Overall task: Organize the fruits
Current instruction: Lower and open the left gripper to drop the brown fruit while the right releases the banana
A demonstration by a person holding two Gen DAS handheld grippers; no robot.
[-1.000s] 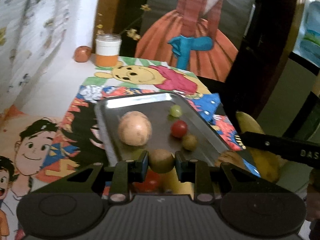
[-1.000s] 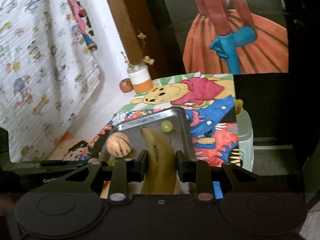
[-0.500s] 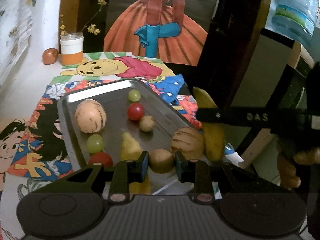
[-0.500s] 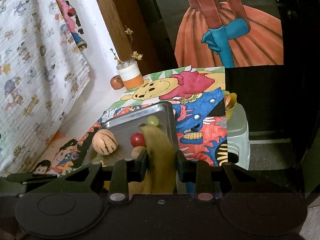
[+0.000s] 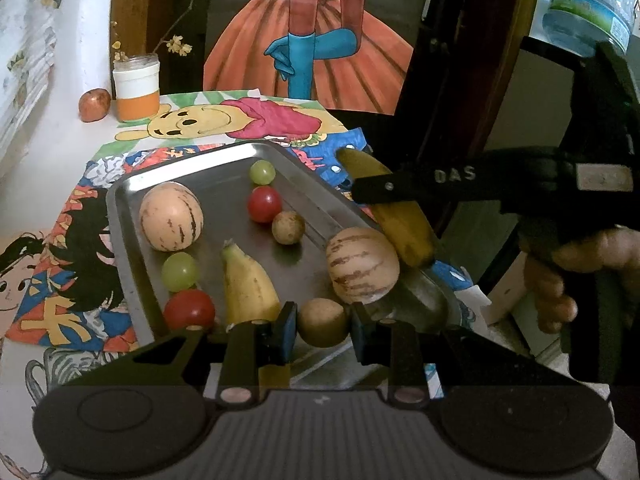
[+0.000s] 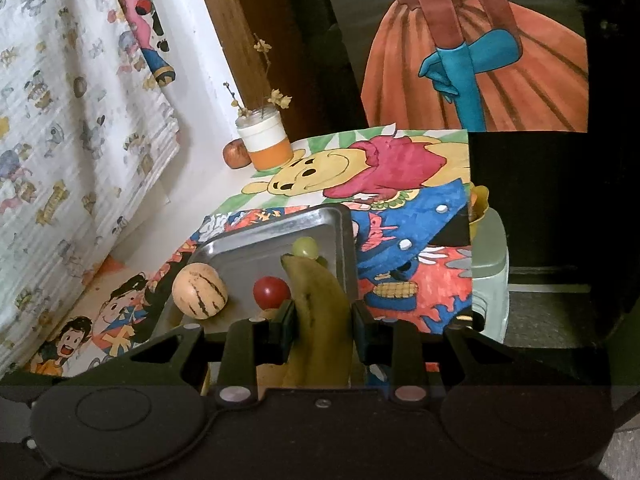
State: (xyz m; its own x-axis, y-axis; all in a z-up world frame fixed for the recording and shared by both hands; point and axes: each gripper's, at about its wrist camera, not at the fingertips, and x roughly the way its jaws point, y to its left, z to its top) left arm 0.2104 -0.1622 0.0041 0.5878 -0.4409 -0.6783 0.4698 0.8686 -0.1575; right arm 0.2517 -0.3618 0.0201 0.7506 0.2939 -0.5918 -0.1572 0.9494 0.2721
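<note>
Already on the shiny steel tray (image 5: 128,240): two striped pale melons, two green grapes, two red tomatoes, one yellow banana, one small brown fruit. Still to place: the round brown fruit (image 5: 322,322) clamped in the left gripper (image 5: 322,326) above the tray's near edge, and the large spotted banana (image 6: 320,312) pinched in the right gripper (image 6: 323,326), probably over the right rim.

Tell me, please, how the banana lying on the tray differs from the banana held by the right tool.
The tray banana rests loose on the metal tray, touching no tool; the held banana is clamped in the right tool, above the tray's right edge. The tray banana looks brighter yellow and stubbier; the held banana is duller, with dark streaks, and looks longer. Both are unpeeled.
</note>
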